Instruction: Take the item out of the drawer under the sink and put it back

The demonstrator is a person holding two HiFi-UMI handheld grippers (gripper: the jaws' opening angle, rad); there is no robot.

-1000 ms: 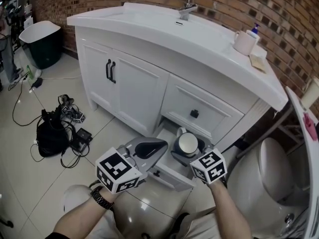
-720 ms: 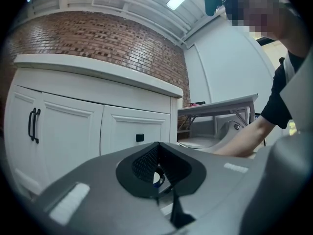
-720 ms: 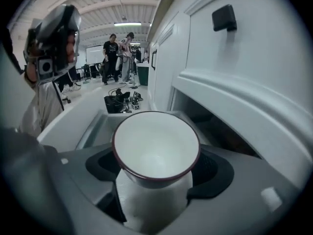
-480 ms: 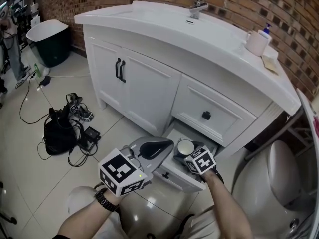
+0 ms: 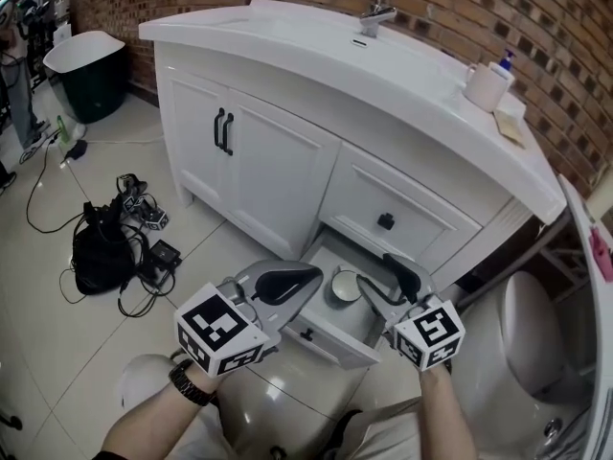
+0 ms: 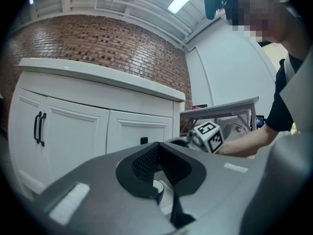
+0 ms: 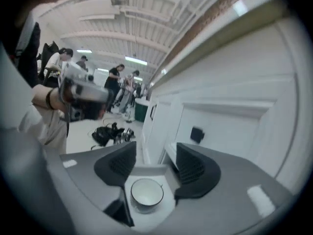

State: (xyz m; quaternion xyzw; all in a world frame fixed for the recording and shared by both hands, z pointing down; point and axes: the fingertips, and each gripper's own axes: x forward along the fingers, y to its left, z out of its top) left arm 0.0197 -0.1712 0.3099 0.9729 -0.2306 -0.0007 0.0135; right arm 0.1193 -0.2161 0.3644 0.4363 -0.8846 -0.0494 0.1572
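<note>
Sitting in the drawer (image 5: 326,341), the cup (image 5: 347,286) lies just beyond the closing, empty right tongs (image 5: 383,286); the left tongs (image 5: 287,284) are clenched.

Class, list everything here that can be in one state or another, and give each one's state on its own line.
Lower drawer: pulled open.
Upper drawer: shut.
Cabinet doors: both shut.
Cup: upright in the lower drawer, not gripped.
Left tool: jaws together, empty.
Right tool: jaws apart and closing, nothing between the pads.
</note>
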